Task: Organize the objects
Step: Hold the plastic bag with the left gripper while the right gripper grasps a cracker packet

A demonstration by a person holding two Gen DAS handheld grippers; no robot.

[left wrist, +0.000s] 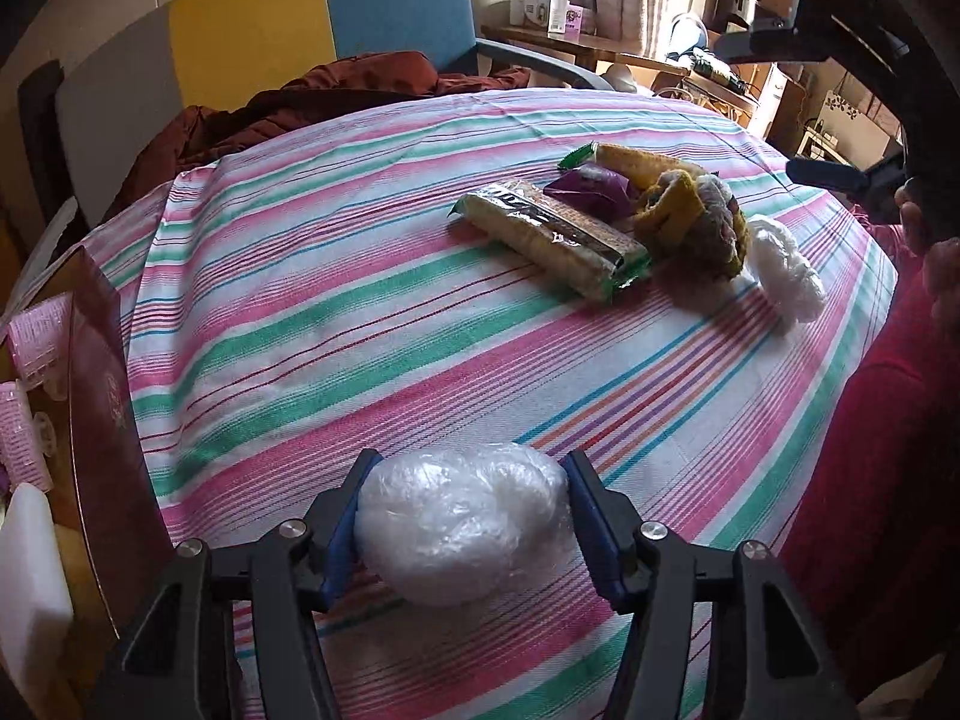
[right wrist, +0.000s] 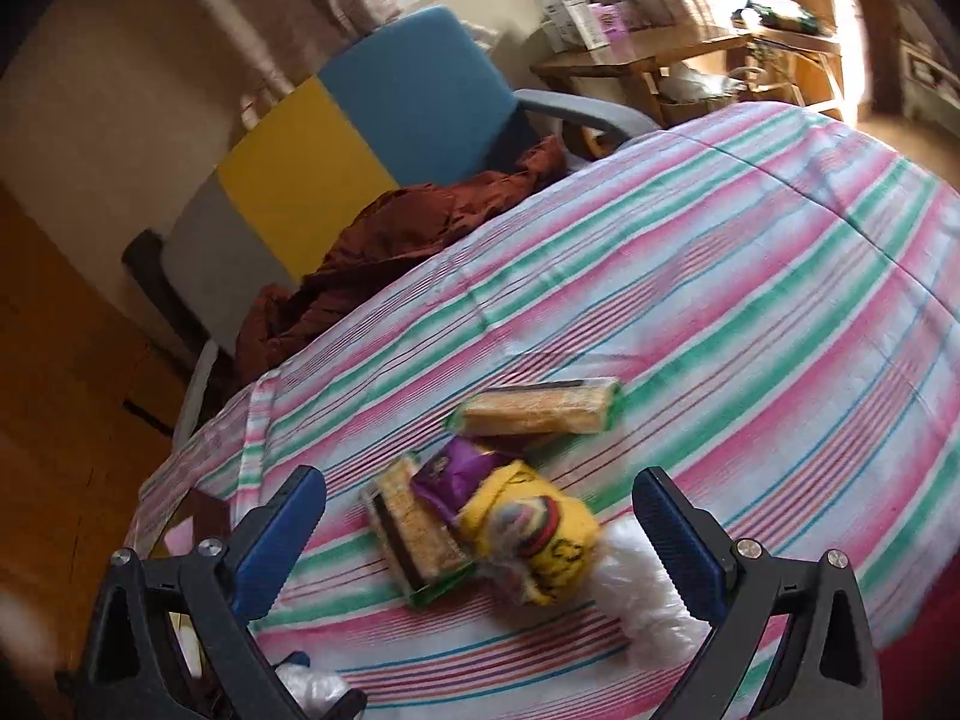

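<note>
My left gripper (left wrist: 465, 516) is shut on a white plastic-wrapped bundle (left wrist: 462, 528), held just above the striped tablecloth (left wrist: 336, 300) near its front edge. Further back lies a pile: two cracker packs (left wrist: 552, 234), a purple packet (left wrist: 591, 189), a yellow knitted item (left wrist: 690, 210) and a white crumpled bag (left wrist: 780, 276). My right gripper (right wrist: 480, 540) hangs open above this pile, with nothing between its blue pads (right wrist: 282, 534). Under it I see the yellow knitted item (right wrist: 540, 534), a cracker pack (right wrist: 414, 534), the purple packet (right wrist: 456, 474) and the white crumpled bag (right wrist: 648, 588). This view is blurred.
A dark red box (left wrist: 102, 420) at the table's left edge holds pink hair rollers (left wrist: 36, 330) and a white block (left wrist: 30, 570). A chair (left wrist: 312, 18) with a rust-coloured garment (left wrist: 288, 102) stands behind the table. A red sleeve (left wrist: 870, 480) is at the right.
</note>
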